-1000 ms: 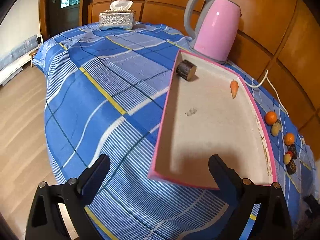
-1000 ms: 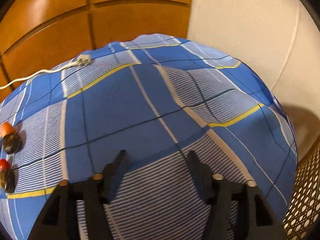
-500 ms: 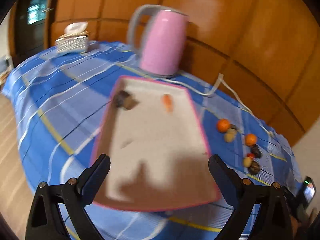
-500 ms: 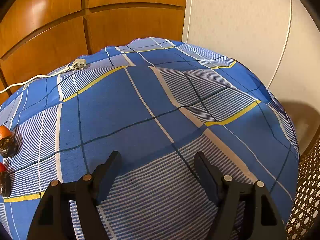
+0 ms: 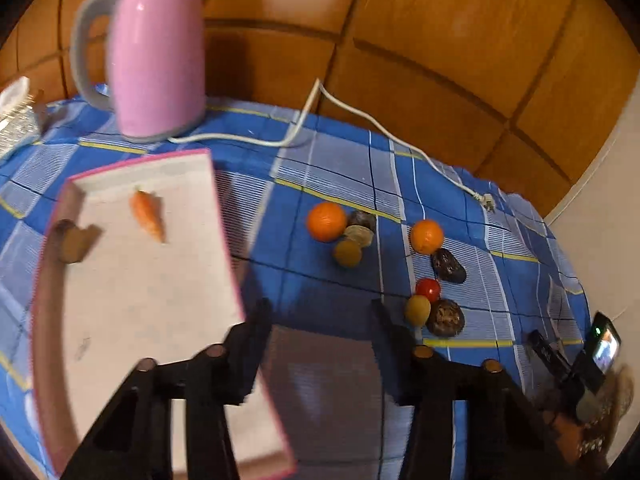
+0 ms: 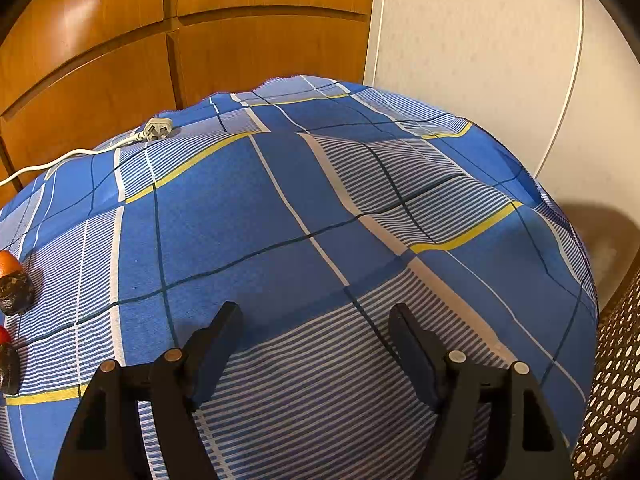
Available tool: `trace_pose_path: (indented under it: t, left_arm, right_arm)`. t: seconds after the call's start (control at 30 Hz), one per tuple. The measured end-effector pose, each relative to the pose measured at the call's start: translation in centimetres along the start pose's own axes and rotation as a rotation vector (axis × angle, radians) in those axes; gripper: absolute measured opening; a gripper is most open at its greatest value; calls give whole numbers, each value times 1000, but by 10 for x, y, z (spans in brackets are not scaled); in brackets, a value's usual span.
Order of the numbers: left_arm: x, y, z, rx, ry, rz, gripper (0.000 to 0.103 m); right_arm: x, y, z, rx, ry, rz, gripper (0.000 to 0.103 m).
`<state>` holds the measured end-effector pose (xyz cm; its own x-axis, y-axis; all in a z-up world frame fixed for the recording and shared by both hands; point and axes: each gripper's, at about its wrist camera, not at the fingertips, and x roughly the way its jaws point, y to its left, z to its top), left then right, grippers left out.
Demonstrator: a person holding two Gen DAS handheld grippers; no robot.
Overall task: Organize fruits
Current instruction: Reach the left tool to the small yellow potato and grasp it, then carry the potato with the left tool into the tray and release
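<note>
So far only a small orange carrot (image 5: 147, 211) and a brown log-like piece (image 5: 72, 240) lie in the pink-rimmed white tray (image 5: 160, 312) at the left of the left wrist view. Judging by that, most sorting remains: two round oranges (image 5: 326, 222), a red cherry tomato (image 5: 428, 287), greenish olives (image 5: 417, 309) and dark wrinkled fruits (image 5: 448, 266) sit loose on the blue checked tablecloth (image 6: 280, 208), right of centre.

The left gripper (image 5: 320, 312) has just been closing, jaws partly apart, nothing between them. The right gripper (image 6: 316, 320) hangs apart over bare cloth.

Upper left, a pink electric kettle (image 5: 156, 48) trails its white cord (image 5: 380, 124) behind the fruit, a possible snag.
</note>
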<state>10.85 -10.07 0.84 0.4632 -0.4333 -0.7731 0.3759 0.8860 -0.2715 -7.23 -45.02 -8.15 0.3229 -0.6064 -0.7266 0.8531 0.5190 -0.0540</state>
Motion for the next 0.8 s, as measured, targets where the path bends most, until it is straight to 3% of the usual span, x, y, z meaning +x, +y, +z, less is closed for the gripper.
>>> trace_pose_path:
  t: [0.13,0.5,0.57,0.8]
  left_arm:
    - [35,-11,15,3,69,-7,40]
    - [103,-34,38,47,126,44,39]
    - [115,-32,38,37,146,44,29]
    - [97,-22,31,2,104,-28,26]
  right_arm:
    - [0,0,0,-1,0,-1,78]
    - [1,0,1,-3,-2,-4,78]
    - [1,0,1,-5,-2,-6,78]
    - [1,0,1,-9,-4,-9,78]
